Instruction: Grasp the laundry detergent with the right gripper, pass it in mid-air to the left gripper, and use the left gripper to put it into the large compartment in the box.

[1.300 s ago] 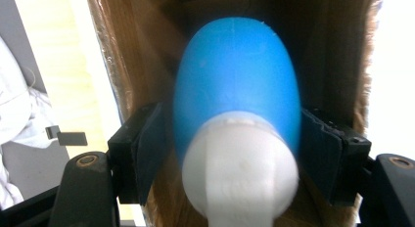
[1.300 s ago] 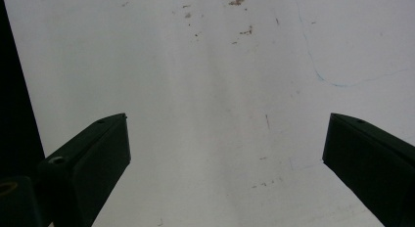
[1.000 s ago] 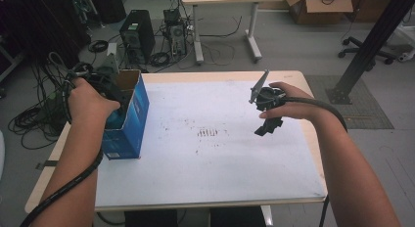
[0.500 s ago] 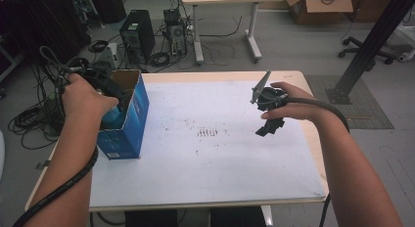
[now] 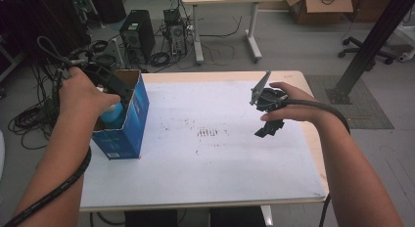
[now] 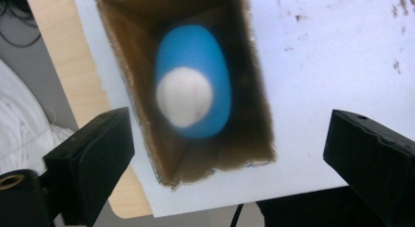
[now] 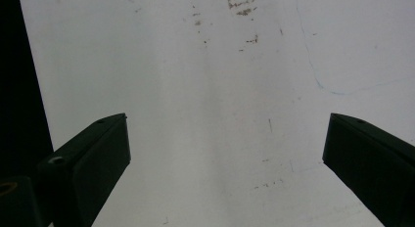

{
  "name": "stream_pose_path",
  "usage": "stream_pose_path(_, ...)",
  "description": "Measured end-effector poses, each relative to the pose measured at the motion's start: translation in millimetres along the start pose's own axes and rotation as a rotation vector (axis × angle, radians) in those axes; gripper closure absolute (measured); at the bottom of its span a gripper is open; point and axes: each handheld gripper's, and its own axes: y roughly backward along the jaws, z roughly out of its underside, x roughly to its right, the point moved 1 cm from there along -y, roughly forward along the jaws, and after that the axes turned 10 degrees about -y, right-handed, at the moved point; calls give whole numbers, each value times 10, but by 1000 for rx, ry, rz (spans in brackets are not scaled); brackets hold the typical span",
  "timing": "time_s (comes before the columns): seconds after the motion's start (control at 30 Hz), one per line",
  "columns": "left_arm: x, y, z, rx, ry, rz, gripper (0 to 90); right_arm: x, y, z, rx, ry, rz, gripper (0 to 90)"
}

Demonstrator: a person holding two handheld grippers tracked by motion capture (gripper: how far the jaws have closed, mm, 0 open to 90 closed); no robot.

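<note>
One box [image 5: 128,120], one bottle [image 6: 193,82], two tongs.

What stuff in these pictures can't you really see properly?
- The blue and white thing inside the box: blurred in the left gripper view, so what it is can't be told; in the high view the left hand covers most of it.
- Left gripper: high view, mostly behind that hand.
- Box bottom: dark and out of focus, left gripper view.
- Table marks: too faint to read, right gripper view.

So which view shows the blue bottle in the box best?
The left gripper view: it looks straight down into the box at the blue bottle. The high view shows a sliver behind the hand.
</note>
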Motion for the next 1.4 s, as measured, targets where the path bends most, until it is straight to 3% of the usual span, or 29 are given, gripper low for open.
stream_pose_path(0.1, 103, 65, -15, -8, -74, -26, 2, -42, 12, -21, -2, 17, 4, 37)
stream_pose_path(0.3, 392, 276, -56, 65, -248, -55, 2, -145, 58, -65, -18, 64, 20, 37)
stream_pose_path(0.33, 415, 293, -62, 66, -260, -54, 2, -166, 68, -72, -25, 72, 21, 37)
stream_pose_path(0.4, 518, 360, -95, 83, -351, -43, 2, -193, 82, -82, -33, 81, 26, 37)
stream_pose_path(0.5, 678, 429, -146, 81, -455, -25, 2, -231, 107, -95, -40, 94, 30, 37)
stream_pose_path(0.57, 748, 472, -172, 81, -491, -55, 2, -250, 123, -103, -51, 103, 28, 37)
stream_pose_path(0.67, 846, 561, -220, 113, -560, -60, 2, -279, 133, -112, -69, 108, 28, 37)
stream_pose_path(0.77, 972, 601, -267, 123, -668, -44, 2, -316, 156, -143, -90, 123, 32, 37)
stream_pose_path(0.83, 1075, 597, -286, 121, -745, 7, 2, -338, 173, -169, -98, 131, 35, 37)
stream_pose_path(0.97, 1223, 583, -296, 124, -874, 57, 2, -358, 214, -214, -107, 141, 41, 37)
stream_pose_path(1.1, 1314, 521, -306, 91, -955, 117, 2, -361, 236, -234, -123, 146, 45, 37)
stream_pose_path(1.23, 1362, 414, -292, 47, -1005, 124, 2, -341, 224, -213, -146, 144, 43, 37)
stream_pose_path(1.27, 1377, 385, -274, 40, -1034, 133, 1, -331, 220, -202, -157, 141, 41, 38)
stream_pose_path(1.4, 1396, 284, -233, -8, -1068, 143, 2, -298, 234, -167, -209, 128, 46, 38)
